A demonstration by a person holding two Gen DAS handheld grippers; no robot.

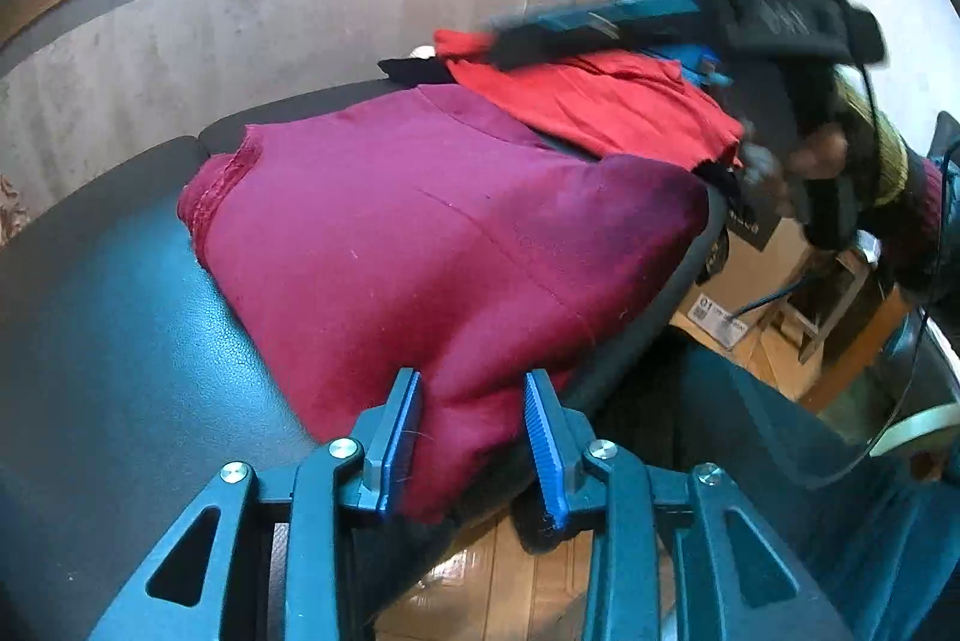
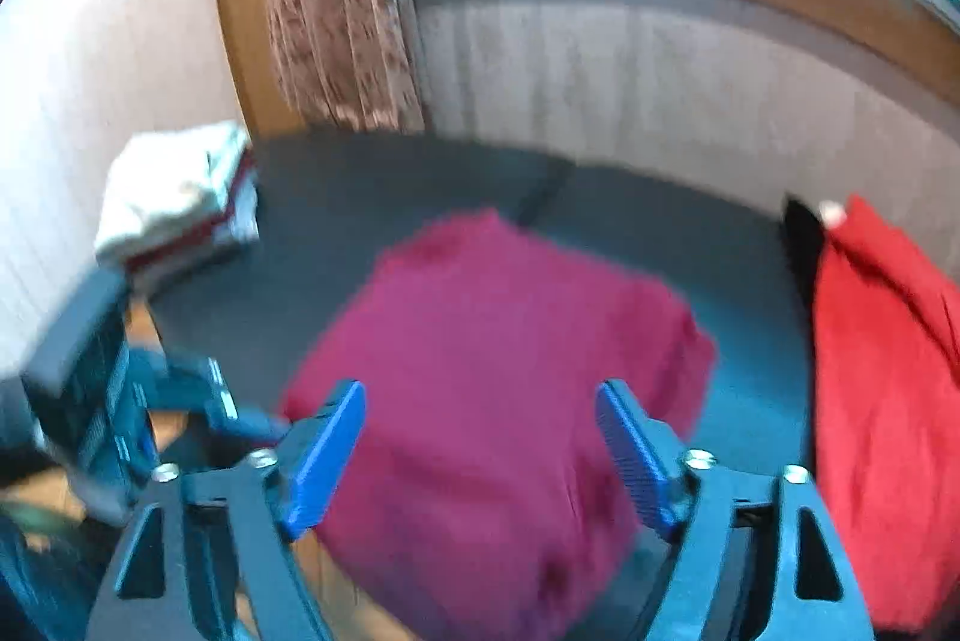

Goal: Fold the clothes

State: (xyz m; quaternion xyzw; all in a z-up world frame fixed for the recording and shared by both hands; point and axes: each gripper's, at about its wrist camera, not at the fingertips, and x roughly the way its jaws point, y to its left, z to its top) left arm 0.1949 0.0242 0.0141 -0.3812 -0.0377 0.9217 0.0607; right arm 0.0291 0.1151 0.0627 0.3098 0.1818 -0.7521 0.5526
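A folded maroon garment (image 1: 432, 233) lies on the dark table (image 1: 108, 353), its near corner hanging over the table edge. My left gripper (image 1: 474, 395) straddles that corner with its blue pads either side of the cloth, jaws apart. In the right wrist view the same maroon garment (image 2: 498, 377) lies below my right gripper (image 2: 480, 419), which is wide open and empty above it. The right gripper also shows blurred in the left wrist view (image 1: 600, 23), over a red garment (image 1: 600, 101).
A red garment (image 2: 888, 377) with a black item (image 2: 801, 239) lies on the right of the table. A folded white pile (image 2: 174, 197) sits at the far left corner. Cardboard box (image 1: 738, 275) and wooden floor (image 1: 510, 569) lie beyond the table edge.
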